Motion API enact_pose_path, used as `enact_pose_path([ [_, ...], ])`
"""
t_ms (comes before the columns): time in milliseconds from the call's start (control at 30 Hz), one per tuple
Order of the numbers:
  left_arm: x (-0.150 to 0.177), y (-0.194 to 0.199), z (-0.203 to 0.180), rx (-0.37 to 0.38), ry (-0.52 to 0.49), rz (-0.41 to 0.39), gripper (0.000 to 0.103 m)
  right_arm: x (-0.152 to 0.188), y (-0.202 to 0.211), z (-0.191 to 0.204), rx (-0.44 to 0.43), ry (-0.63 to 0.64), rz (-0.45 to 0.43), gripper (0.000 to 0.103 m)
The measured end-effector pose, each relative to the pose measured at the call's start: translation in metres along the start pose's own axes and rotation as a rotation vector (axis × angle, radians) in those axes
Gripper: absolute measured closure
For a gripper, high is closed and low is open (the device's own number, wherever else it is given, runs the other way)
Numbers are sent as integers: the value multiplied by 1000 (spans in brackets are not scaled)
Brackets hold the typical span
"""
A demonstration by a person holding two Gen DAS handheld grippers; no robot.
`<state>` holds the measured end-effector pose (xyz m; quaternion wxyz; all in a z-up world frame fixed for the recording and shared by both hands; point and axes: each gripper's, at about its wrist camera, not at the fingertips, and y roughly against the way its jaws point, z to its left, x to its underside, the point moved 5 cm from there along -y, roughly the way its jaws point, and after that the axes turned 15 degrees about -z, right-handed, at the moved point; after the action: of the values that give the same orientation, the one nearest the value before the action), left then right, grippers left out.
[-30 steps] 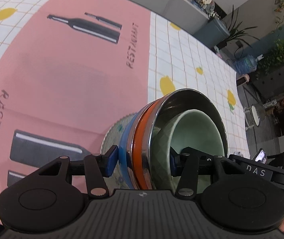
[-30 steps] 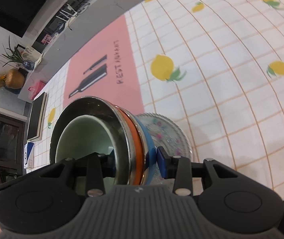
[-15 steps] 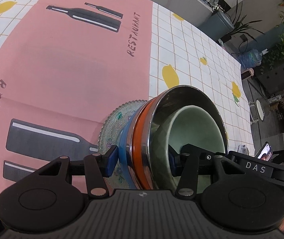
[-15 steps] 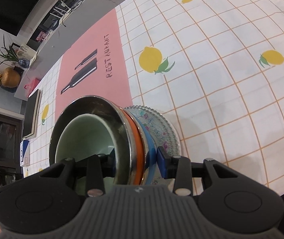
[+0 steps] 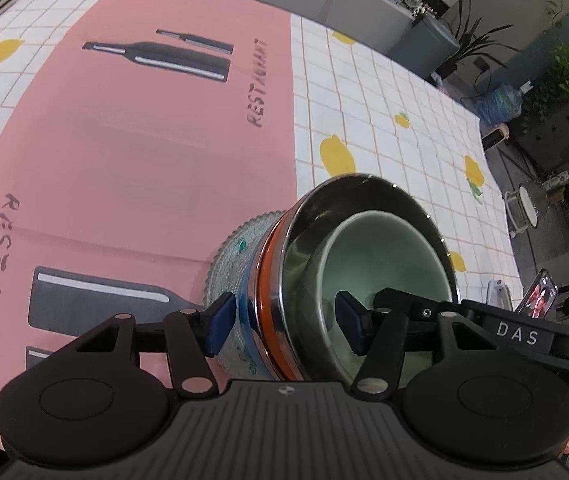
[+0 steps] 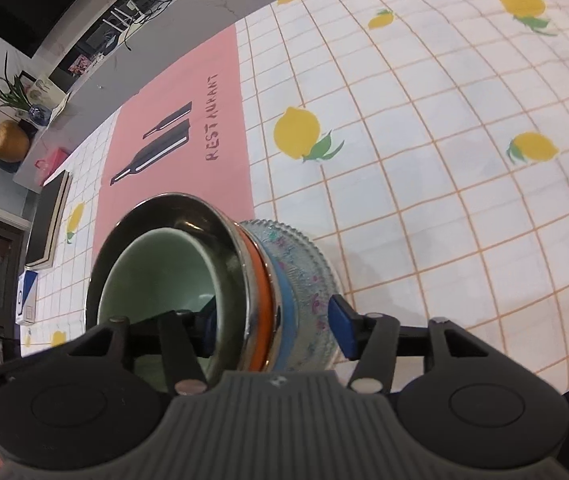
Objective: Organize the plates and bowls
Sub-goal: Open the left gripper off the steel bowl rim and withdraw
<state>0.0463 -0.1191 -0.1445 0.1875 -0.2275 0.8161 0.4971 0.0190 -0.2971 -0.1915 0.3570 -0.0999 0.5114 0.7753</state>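
A nested stack sits on the table: a green ceramic bowl (image 5: 380, 256) inside a steel bowl (image 5: 348, 196), over an orange dish (image 5: 266, 264), a blue dish and a clear patterned glass plate (image 5: 228, 256). My left gripper (image 5: 284, 322) straddles the stack's near rim with its jaws spread and a gap at the pads. My right gripper (image 6: 272, 322) straddles the opposite rim, jaws also spread; its right pad stands clear of the glass plate (image 6: 308, 264). The green bowl (image 6: 156, 276) and the steel bowl (image 6: 188, 208) show there too.
The stack rests at the edge of a pink "RESTAURANT" placemat (image 5: 132, 128) on a white lemon-print tablecloth (image 6: 424, 128). A dark book (image 6: 50, 216) lies at the table's far end. A phone (image 5: 540, 294) stands beyond the stack.
Both grippers' jaws have widened from their grip on the stack's rims. The stack looks lower and now rests on the table.
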Motion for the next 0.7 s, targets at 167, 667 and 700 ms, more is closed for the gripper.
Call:
enact_pose_path([
  [167, -6, 13, -4, 21, -37, -57, 33, -5, 11, 6, 4, 64, -67, 42],
  [667, -34, 97, -38, 36, -348, -409, 35, -21, 82, 52, -4, 383, -402, 28],
  [700, -34, 103, -39, 35, -365, -427, 35, -21, 87, 56, -8, 393, -412, 27],
])
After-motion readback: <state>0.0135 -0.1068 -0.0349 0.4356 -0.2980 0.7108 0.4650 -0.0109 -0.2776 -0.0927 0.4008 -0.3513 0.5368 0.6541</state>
